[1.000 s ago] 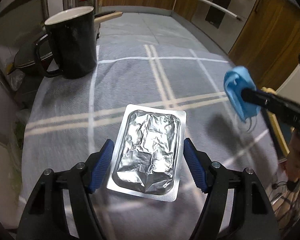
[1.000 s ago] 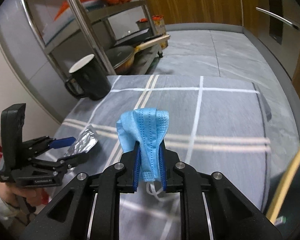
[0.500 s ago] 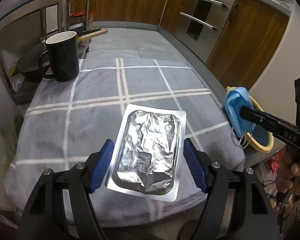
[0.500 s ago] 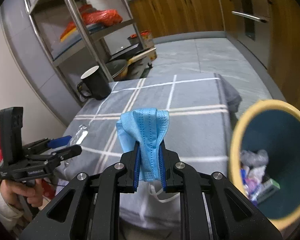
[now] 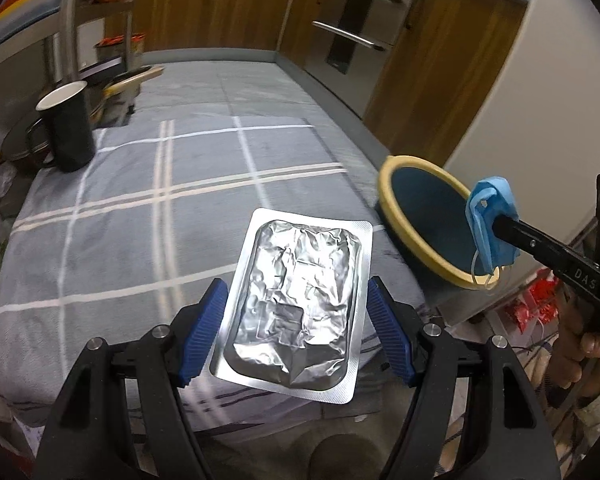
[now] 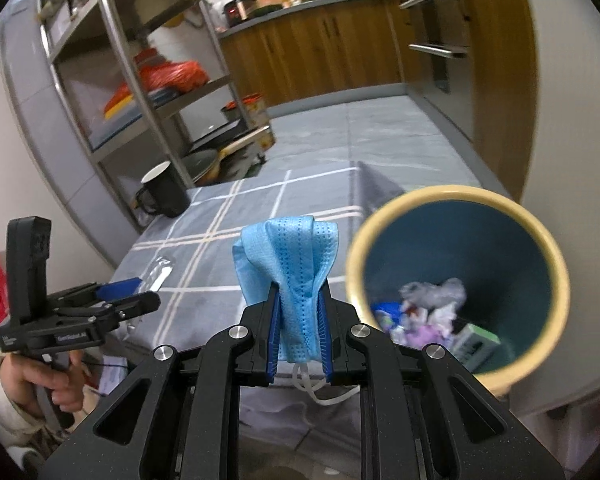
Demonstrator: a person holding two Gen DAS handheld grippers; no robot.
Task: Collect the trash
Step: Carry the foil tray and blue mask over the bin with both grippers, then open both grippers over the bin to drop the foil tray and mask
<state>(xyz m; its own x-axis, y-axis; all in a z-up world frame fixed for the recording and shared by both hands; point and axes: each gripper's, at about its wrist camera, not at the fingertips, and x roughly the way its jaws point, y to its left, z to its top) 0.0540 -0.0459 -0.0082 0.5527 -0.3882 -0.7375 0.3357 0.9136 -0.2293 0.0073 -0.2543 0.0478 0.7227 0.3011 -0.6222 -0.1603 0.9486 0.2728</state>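
**A:** What are you holding?

**B:** My right gripper [image 6: 298, 334] is squeezed tight on a blue face mask [image 6: 290, 276]. Its white loops hang down under the jaws. My left gripper [image 5: 294, 334] is wide, but its blue pads [image 5: 204, 334] press on both sides of a silver foil pack [image 5: 296, 300], so that is held too.

**A:** Where does the trash go?

**B:** In the bin [image 6: 548, 248] with the yellow rim, next to the table [image 5: 140, 216]. It already has scraps in it.

**A:** What step are you on?

**B:** I think I am carrying both things to the bin. The mask is near the rim, a bit to its left. Next I need to get it over the hole, then let go. The foil pack comes after.
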